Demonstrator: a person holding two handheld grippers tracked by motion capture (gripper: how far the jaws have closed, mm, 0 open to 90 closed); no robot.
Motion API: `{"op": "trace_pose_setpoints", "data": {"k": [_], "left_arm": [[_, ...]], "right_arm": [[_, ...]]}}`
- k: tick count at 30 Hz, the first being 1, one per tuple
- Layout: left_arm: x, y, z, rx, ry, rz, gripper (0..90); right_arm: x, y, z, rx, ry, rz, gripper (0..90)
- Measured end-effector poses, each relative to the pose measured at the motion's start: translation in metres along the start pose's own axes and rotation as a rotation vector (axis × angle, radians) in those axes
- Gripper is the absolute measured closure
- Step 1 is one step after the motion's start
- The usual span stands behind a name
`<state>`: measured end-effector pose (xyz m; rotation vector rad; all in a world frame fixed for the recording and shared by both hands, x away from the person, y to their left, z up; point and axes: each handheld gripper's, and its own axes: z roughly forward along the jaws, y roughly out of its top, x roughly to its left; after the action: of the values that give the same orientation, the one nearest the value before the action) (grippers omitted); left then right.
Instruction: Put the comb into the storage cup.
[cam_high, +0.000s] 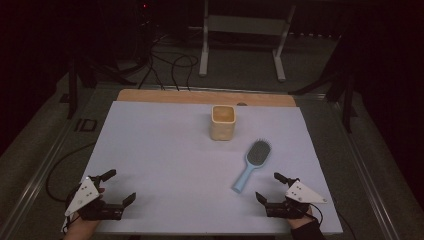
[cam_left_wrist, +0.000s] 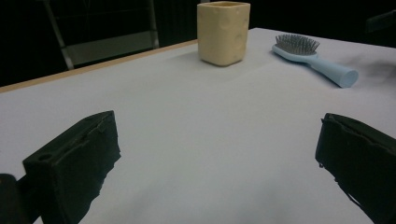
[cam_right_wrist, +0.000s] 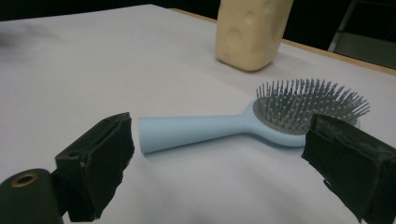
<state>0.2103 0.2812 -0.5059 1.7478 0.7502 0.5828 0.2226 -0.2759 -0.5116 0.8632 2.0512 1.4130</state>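
Note:
A light blue hairbrush lies bristles up on the white table cover, right of centre, its handle pointing toward the near edge. A cream square cup stands upright behind it. My right gripper rests near the front right, open and empty, a short way off the brush handle's end. In the right gripper view the brush lies across just beyond the jaws, with the cup behind it. My left gripper sits open and empty at the front left. From there the cup and the brush are far off.
The cover lies on a wooden board whose far strip shows bare. Beyond the table stand a metal frame and loose cables on a dark floor. A cable trails off the table's left side.

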Motion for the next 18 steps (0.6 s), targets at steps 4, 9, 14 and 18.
{"op": "trace_pose_setpoints", "data": {"k": [4, 9, 14, 18], "left_arm": [[-0.0013, 0.0011, 0.0018, 0.005, -0.007, 0.003, 0.0], [-0.0019, 0.0014, 0.0024, 0.012, -0.01, -0.005, 0.0], [-0.0035, 0.0006, 0.0003, 0.011, -0.011, -0.007, 0.0], [-0.0048, -0.0004, -0.0029, 0.006, -0.017, 0.002, 0.0]], "right_arm": [[0.0009, -0.0001, 0.0006, 0.004, 0.006, -0.005, 7.7], [-0.0015, 0.0009, 0.0024, 0.013, 0.015, 0.004, 7.8], [-0.0003, 0.0043, 0.0017, 0.022, 0.025, 0.012, 7.9], [0.0054, 0.0091, -0.0006, 0.028, 0.044, -0.003, 7.8]]}}
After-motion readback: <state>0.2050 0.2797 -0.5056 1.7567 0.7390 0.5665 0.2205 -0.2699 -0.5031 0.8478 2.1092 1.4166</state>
